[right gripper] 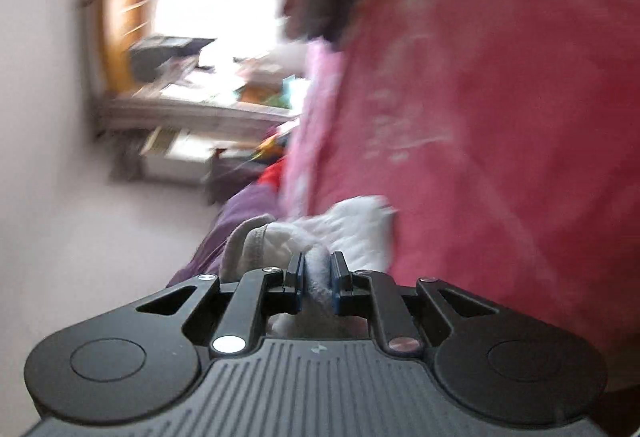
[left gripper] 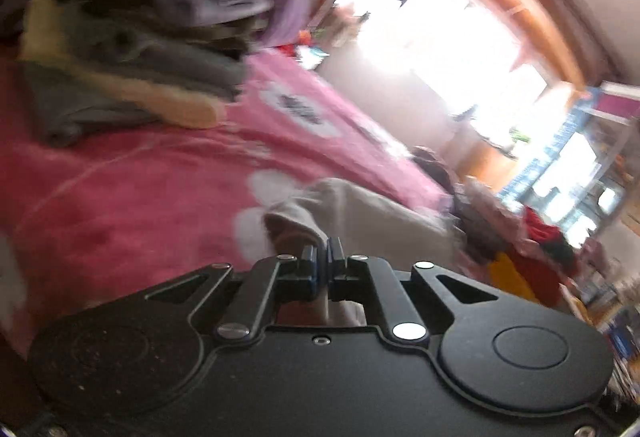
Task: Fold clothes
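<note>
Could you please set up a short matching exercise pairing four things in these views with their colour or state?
Things:
1. left claw
2. fleecy bed blanket
3. pale off-white garment
4. stacked pile of clothes

States:
A. pink with white patches
B. grey and tan, lying on the blanket
C. shut on cloth
D. pinched by the right claw

Pairs: 1-C, 2-A, 3-D, 4-B

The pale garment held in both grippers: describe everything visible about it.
The pale garment looks like soft off-white to beige knit cloth, bunched and creased, with a stitched hem showing in the right wrist view. The right gripper is shut on one bunch and the left gripper on another. It hangs in front of the pink blanket. Motion blur hides its overall shape.
</note>
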A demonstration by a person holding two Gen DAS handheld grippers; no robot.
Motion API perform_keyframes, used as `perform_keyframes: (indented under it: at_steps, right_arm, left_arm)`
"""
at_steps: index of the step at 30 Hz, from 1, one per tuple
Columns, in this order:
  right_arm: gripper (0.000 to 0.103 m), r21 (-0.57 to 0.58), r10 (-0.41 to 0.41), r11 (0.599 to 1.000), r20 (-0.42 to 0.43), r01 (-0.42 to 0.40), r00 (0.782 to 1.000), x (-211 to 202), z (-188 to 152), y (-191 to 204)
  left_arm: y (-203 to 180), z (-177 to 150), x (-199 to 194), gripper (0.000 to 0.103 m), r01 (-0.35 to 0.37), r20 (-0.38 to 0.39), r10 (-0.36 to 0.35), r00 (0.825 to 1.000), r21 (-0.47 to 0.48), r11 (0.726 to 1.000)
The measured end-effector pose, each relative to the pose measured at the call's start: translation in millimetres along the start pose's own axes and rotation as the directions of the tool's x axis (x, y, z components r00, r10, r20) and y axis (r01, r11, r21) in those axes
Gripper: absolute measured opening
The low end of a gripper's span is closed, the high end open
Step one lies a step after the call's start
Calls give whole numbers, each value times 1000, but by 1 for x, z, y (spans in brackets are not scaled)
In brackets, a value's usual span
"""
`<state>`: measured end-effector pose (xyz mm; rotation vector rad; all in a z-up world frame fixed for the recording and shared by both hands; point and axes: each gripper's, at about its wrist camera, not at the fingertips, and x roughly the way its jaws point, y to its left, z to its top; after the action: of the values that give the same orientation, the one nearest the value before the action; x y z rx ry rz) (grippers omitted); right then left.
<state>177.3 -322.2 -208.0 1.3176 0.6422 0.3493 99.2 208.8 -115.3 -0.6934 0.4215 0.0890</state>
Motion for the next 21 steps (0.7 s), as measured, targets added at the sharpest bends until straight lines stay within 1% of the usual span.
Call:
perform_keyframes:
  at_steps: [2,3,4,5,6,7,8,9,10,11,14,15,16,18,20,21]
  right_arm:
    - [14,1,-100,995,22,100,995,0,1,-11]
    - [14,-7,-139,990,19,139,990,1,0,-14]
    - [17,-31,-199,979,23,199,980,2,-1,-14]
    - [18,-82,-271,958,42,274,962,1,-1,-10]
    - [18,-120,-293,946,71,300,953,-2,0,-4]
    - [24,-142,-292,942,105,304,951,-6,2,2]
    - [32,-172,-289,934,144,312,946,-10,4,10]
    - [45,-217,-284,921,195,324,939,-14,8,22]
    - [50,-260,-276,905,246,338,929,-17,11,33]
    - [50,-302,-267,888,271,346,925,-17,14,43]
    - [53,-427,-255,842,225,330,940,6,20,69]
    - [53,-469,-257,823,198,322,946,17,20,77]
    - [54,-514,-276,796,160,319,948,33,18,83]
    - [58,-608,-338,721,111,333,934,67,10,94]
    - [59,-671,-393,668,50,322,918,99,3,96]
    - [61,-689,-416,650,28,319,909,113,0,94]
  left_arm:
    - [10,-1,5,1,-51,-4,51,999,-5,999]
    - [13,-1,8,1,-78,-7,78,997,-4,997]
    - [16,-1,10,1,-95,-12,95,995,2,995]
    - [18,-1,12,1,-113,-17,113,993,9,994]
    - [19,-1,14,4,-140,-28,140,990,15,990]
    - [21,0,15,15,-165,-35,166,986,19,986]
    - [24,3,12,23,-177,-28,177,984,15,984]
    - [26,7,10,46,-174,-6,174,985,2,985]
    - [28,11,7,58,-171,16,172,985,-11,985]
    - [30,16,4,58,-168,36,169,985,-22,986]
    - [31,34,17,58,-146,35,147,989,-28,989]
    - [31,39,25,58,-132,18,133,991,-36,991]
    - [31,45,34,58,-119,1,119,993,-45,992]
    - [27,56,52,59,-89,-42,87,995,-51,995]
    - [19,65,74,60,-50,-111,45,993,-39,998]
    - [15,69,87,61,-29,-150,24,988,-30,999]
